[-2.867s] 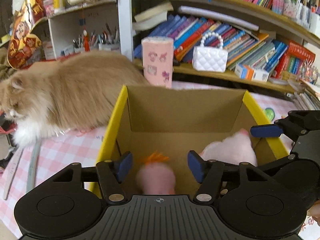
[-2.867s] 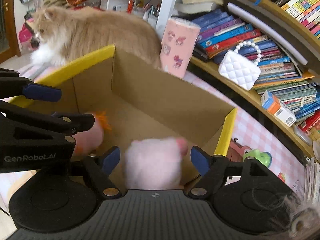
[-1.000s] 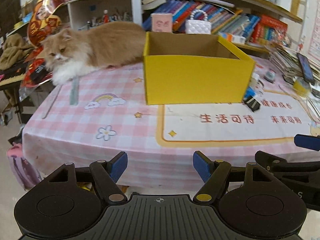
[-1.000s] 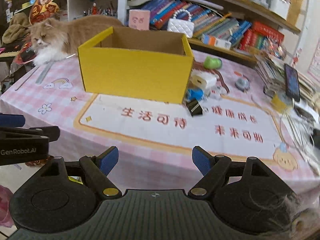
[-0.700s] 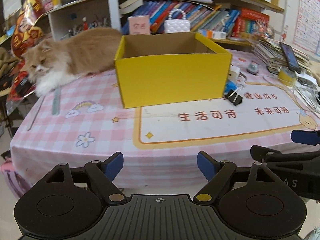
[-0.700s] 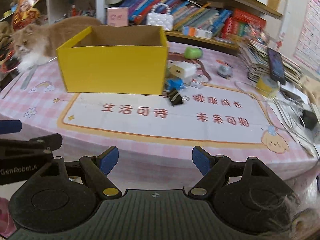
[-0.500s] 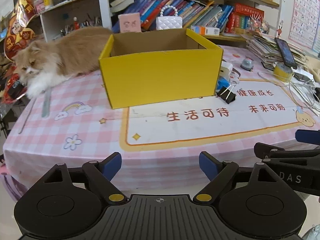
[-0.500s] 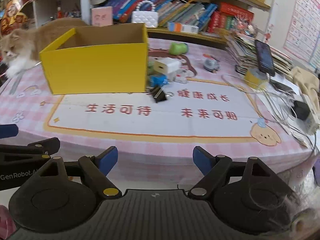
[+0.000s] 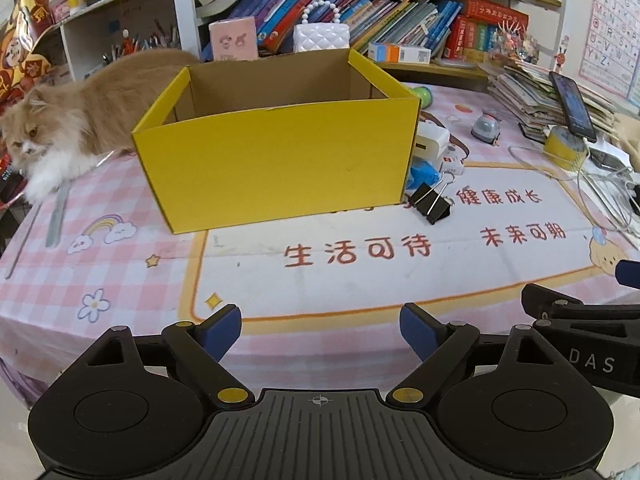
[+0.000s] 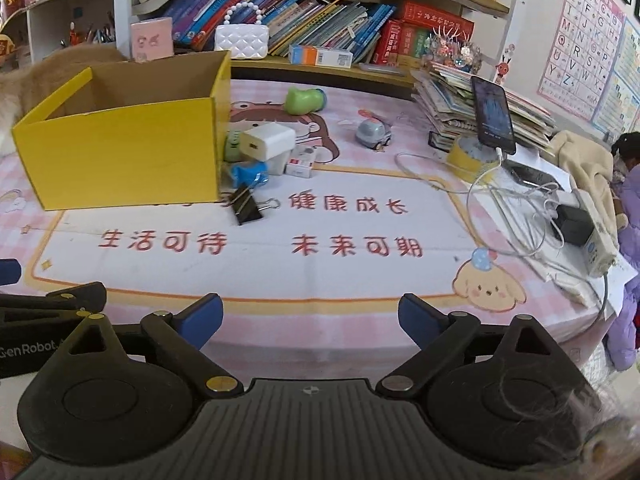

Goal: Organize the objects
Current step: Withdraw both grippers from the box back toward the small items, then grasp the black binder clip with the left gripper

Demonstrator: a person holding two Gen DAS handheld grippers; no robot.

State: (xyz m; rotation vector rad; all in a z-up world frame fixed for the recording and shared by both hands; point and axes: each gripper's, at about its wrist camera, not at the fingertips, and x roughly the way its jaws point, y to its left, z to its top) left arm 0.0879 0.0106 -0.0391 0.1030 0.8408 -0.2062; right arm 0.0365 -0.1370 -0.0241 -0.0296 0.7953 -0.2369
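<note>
The near half of the table [image 10: 280,264] is bare cloth, open to a gripper from the front edge. Toward the far left the box [image 9: 276,168] blocks the way, with a cat [image 9: 80,120] behind it. A binder clip [image 10: 246,204], charger [image 10: 266,144] and small bits crowd the box's right side. Cables [image 10: 520,216] and stacked books [image 10: 460,96] clutter the right edge.

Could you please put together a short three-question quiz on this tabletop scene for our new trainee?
1. True or false: the black binder clip lies inside the yellow box.
2. Which animal lies behind the box: A dog, B cat, C rabbit?
3. Fill in: both the left gripper and the right gripper are ____ and hold nothing.

Key: 1 false, it lies on the tablecloth beside the box; 2 B, the cat; 3 open.
</note>
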